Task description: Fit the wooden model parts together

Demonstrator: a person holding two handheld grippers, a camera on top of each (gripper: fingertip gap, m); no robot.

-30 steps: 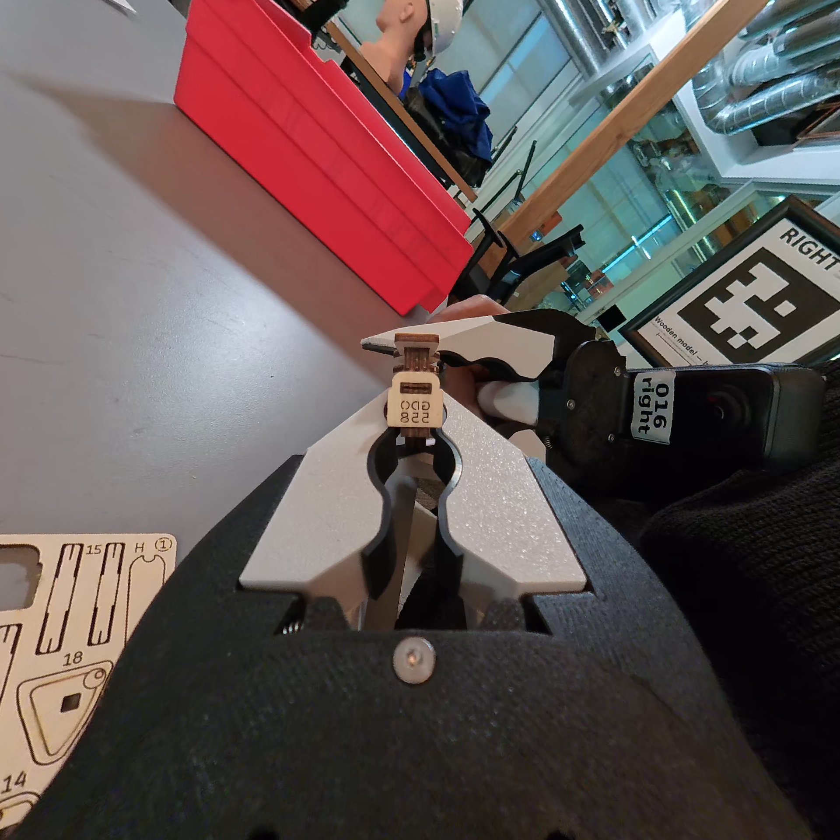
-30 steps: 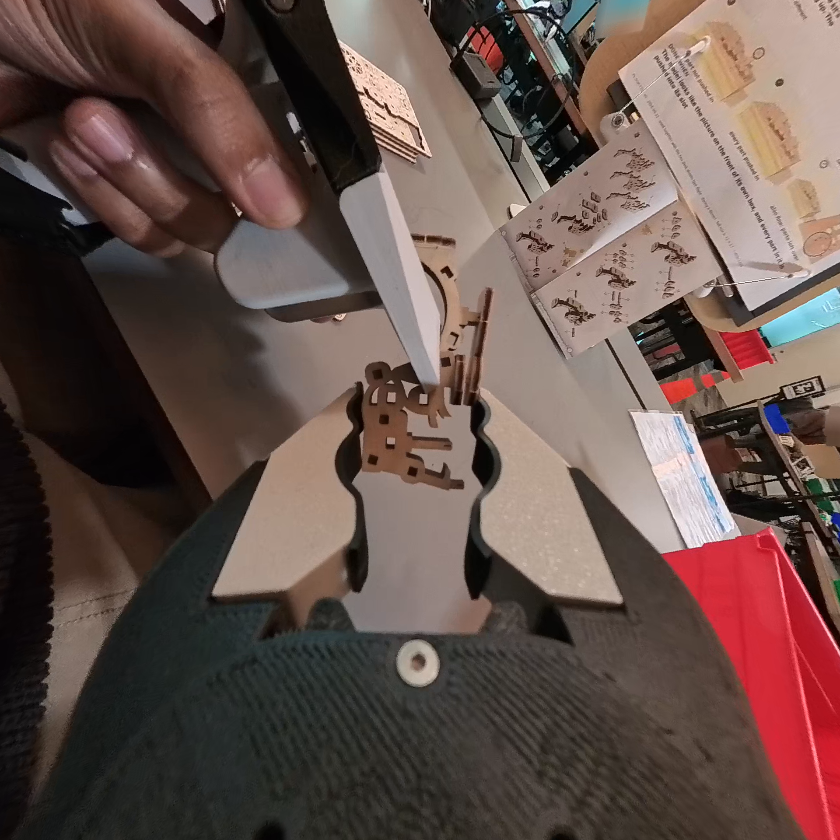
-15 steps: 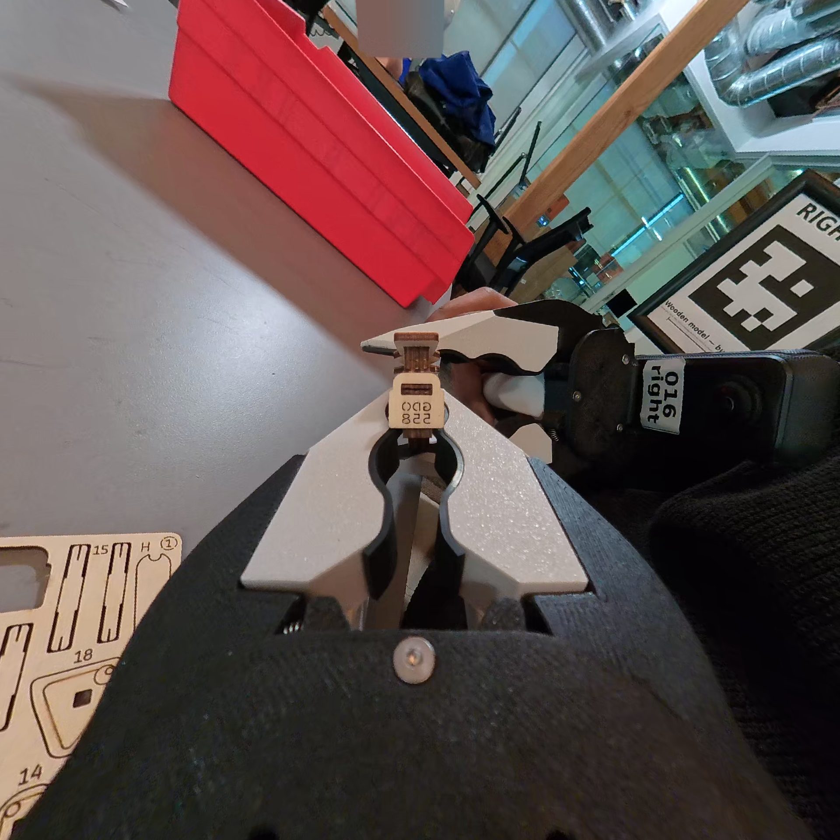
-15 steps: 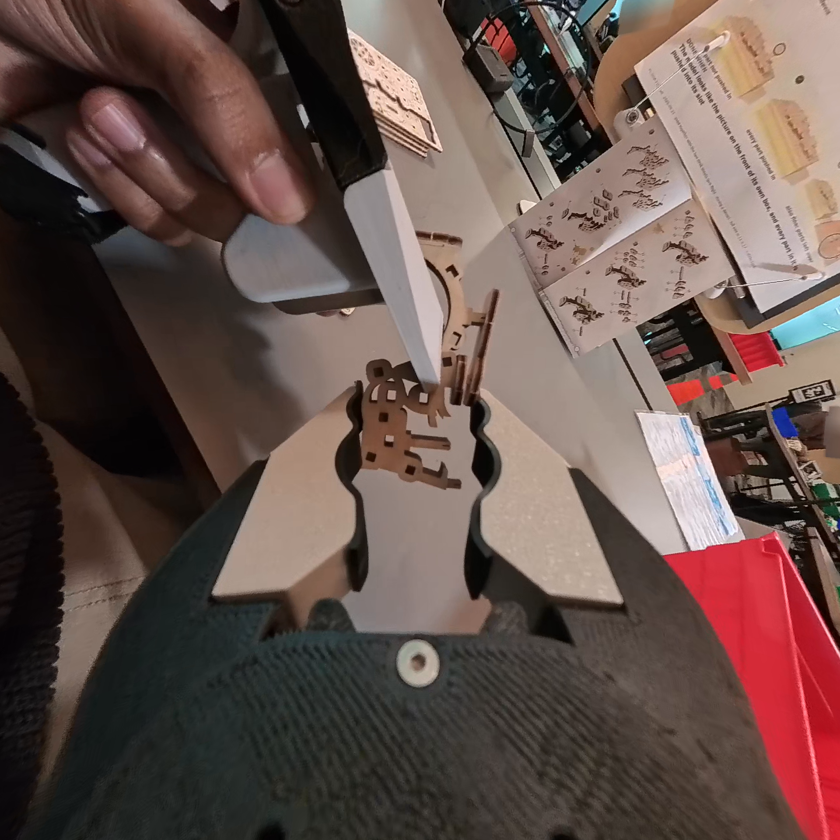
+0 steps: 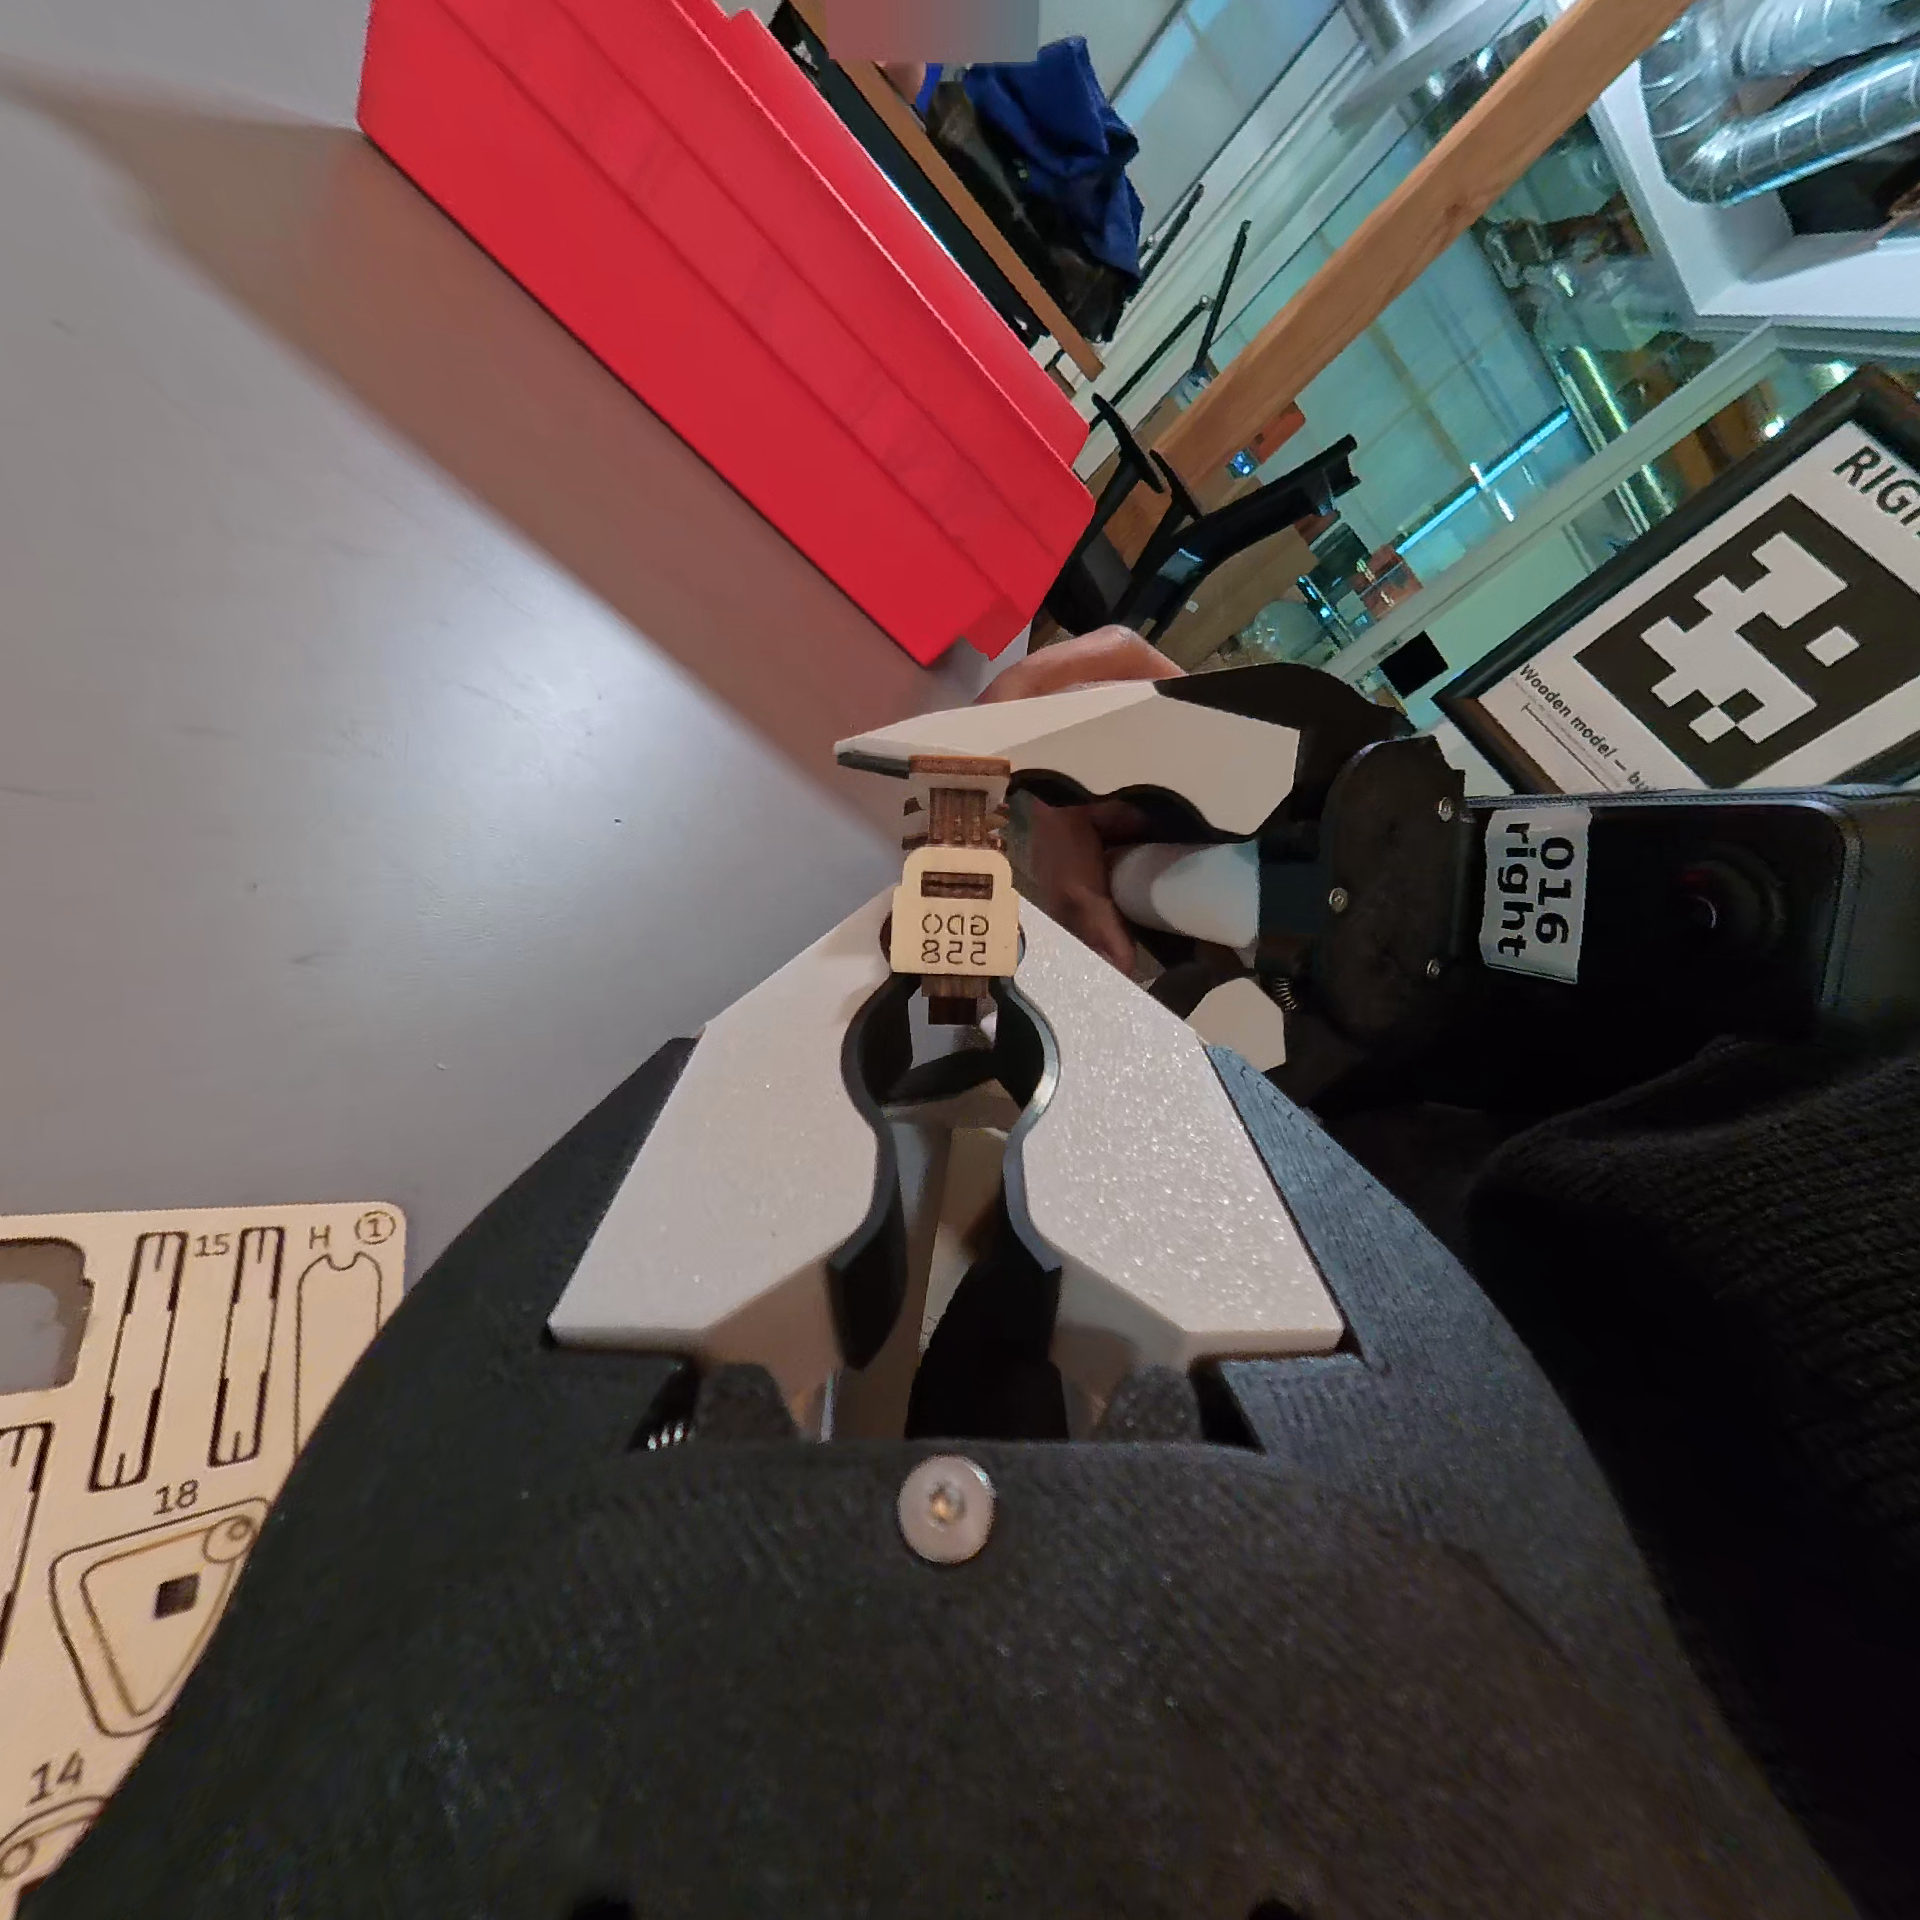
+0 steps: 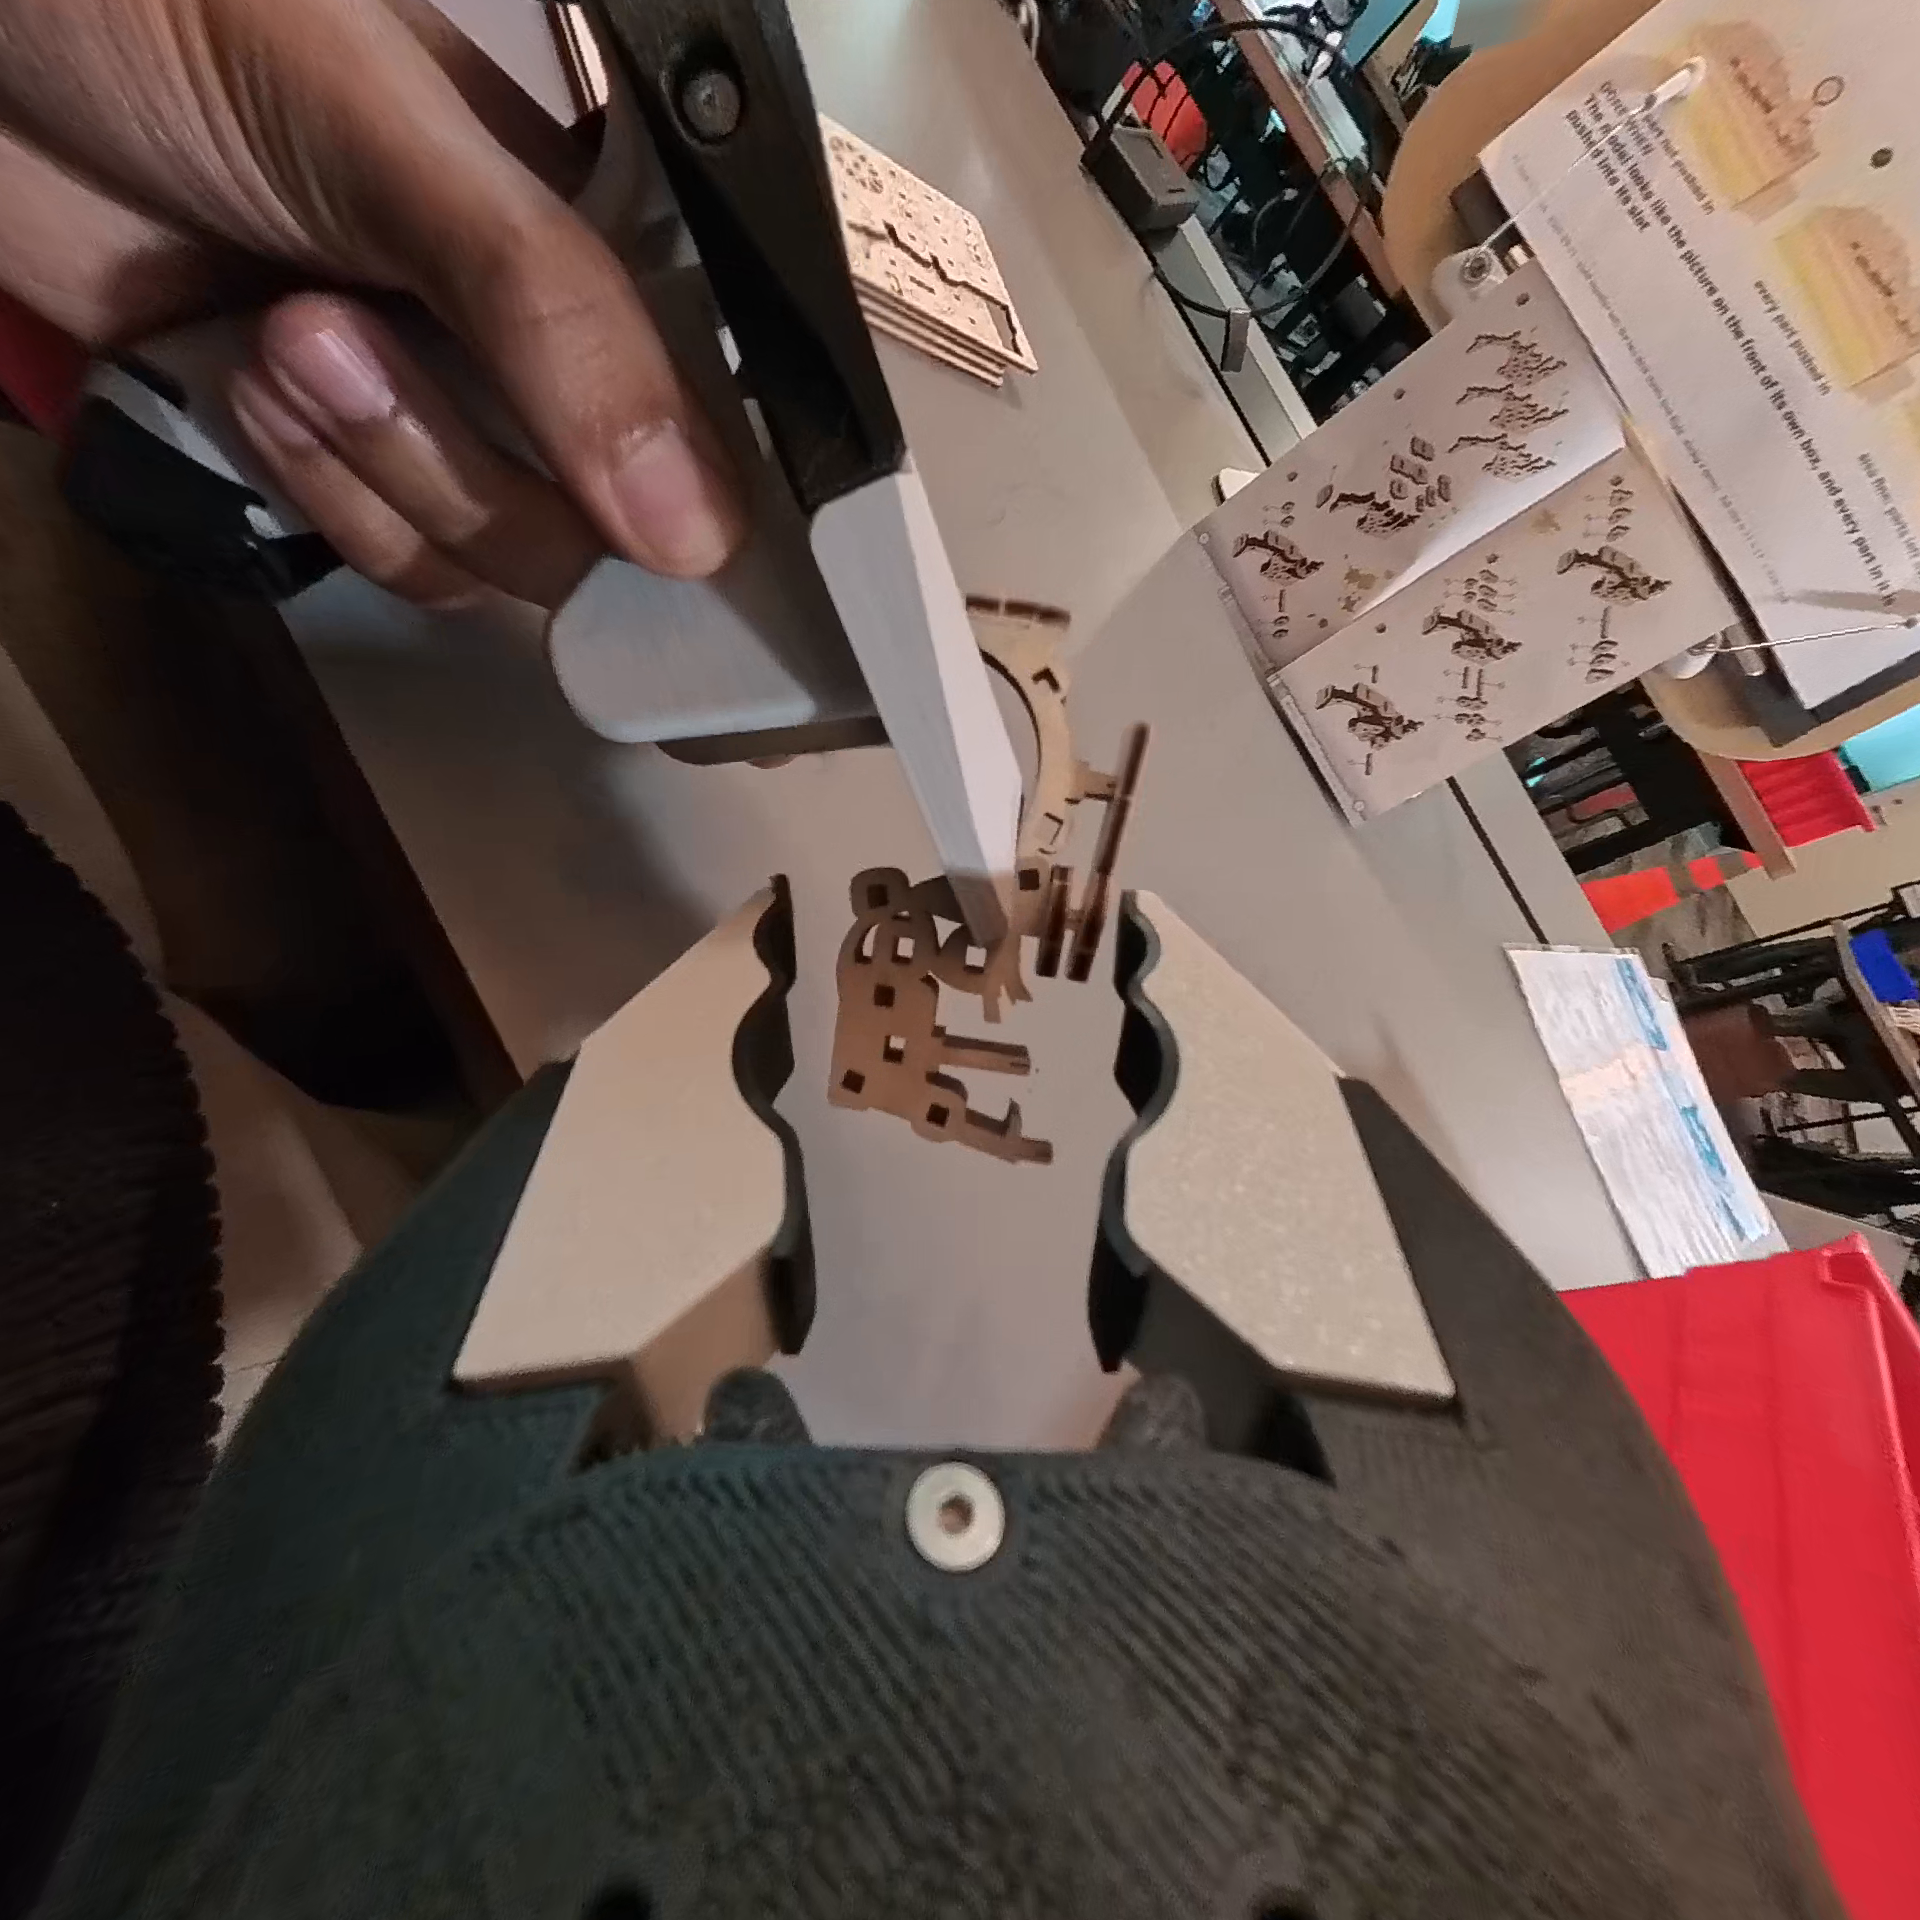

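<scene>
My left gripper (image 5: 953, 928) is shut on the small wooden model (image 5: 956, 821) and holds it above the grey table (image 5: 312, 727). A pale tag-shaped part faces the left camera. My right gripper (image 6: 951, 935) is open, and its fingers straddle the same model (image 6: 904, 1029). In the left wrist view its upper finger (image 5: 1091, 738) rests on the model's top and its lower finger stands off. In the right wrist view the left gripper's white finger (image 6: 925, 727) comes down from the upper left onto the model, with a hand (image 6: 416, 312) on its handle.
A red bin (image 5: 727, 312) stands at the far table edge; it also shows in the right wrist view (image 6: 1766, 1507). A laser-cut part sheet (image 5: 156, 1403) lies near me. A stack of sheets (image 6: 935, 281), instruction pages (image 6: 1455, 582) and a framed marker sign (image 5: 1714, 644) stand nearby. The tips of both grippers are at nearly the same place.
The right gripper has shifted slightly around the model, and a small gap now shows beside its left finger. The left gripper keeps its hold.
</scene>
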